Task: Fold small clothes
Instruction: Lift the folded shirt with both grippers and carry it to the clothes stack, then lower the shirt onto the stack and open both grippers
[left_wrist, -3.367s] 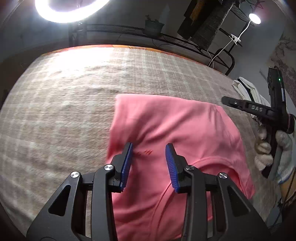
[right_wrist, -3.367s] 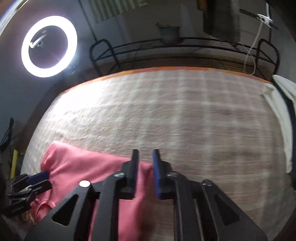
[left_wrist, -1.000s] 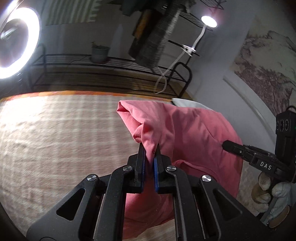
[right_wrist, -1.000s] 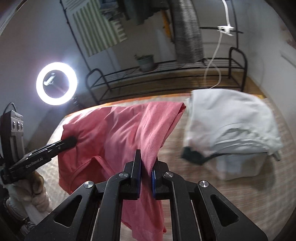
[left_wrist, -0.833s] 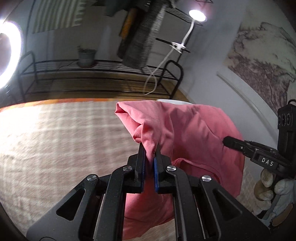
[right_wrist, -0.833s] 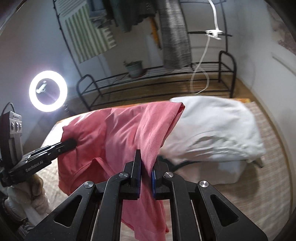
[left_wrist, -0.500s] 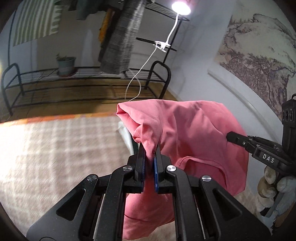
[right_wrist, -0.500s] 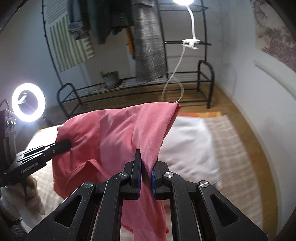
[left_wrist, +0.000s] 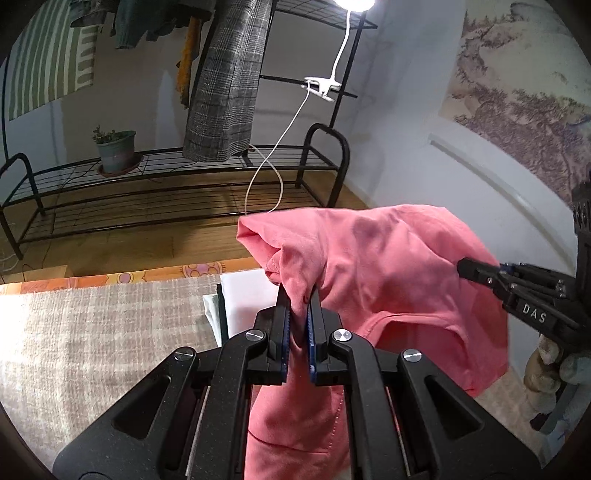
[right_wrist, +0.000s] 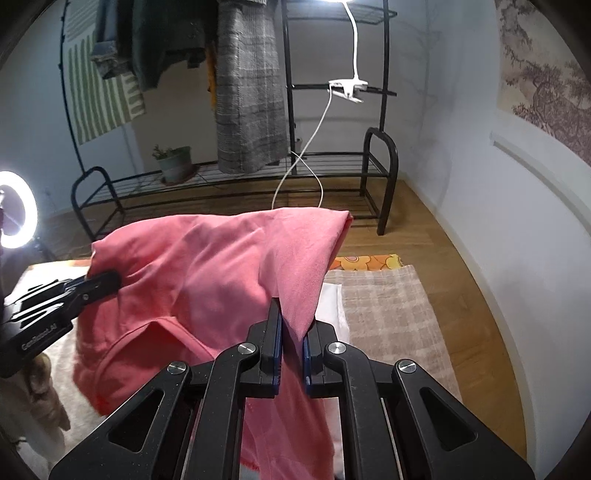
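A pink shirt (left_wrist: 376, 266) hangs in the air, stretched between both grippers above the plaid-covered table (left_wrist: 92, 332). My left gripper (left_wrist: 297, 325) is shut on one folded edge of it. My right gripper (right_wrist: 291, 343) is shut on the other edge of the pink shirt (right_wrist: 207, 273). The right gripper also shows at the right of the left wrist view (left_wrist: 465, 267), and the left gripper shows at the left of the right wrist view (right_wrist: 107, 282). The lower part of the shirt hangs hidden behind the gripper bodies.
A white folded garment (left_wrist: 243, 295) lies on the table under the shirt, also in the right wrist view (right_wrist: 332, 302). Behind the table stand a black metal rack (left_wrist: 147, 184) with a potted plant (left_wrist: 116, 151), hanging clothes (right_wrist: 251, 92), and a ring light (right_wrist: 16, 214).
Both grippers took hold of the pink shirt, lifted it off the table and carried it to the right. Over the last second they keep moving right over the white garment.
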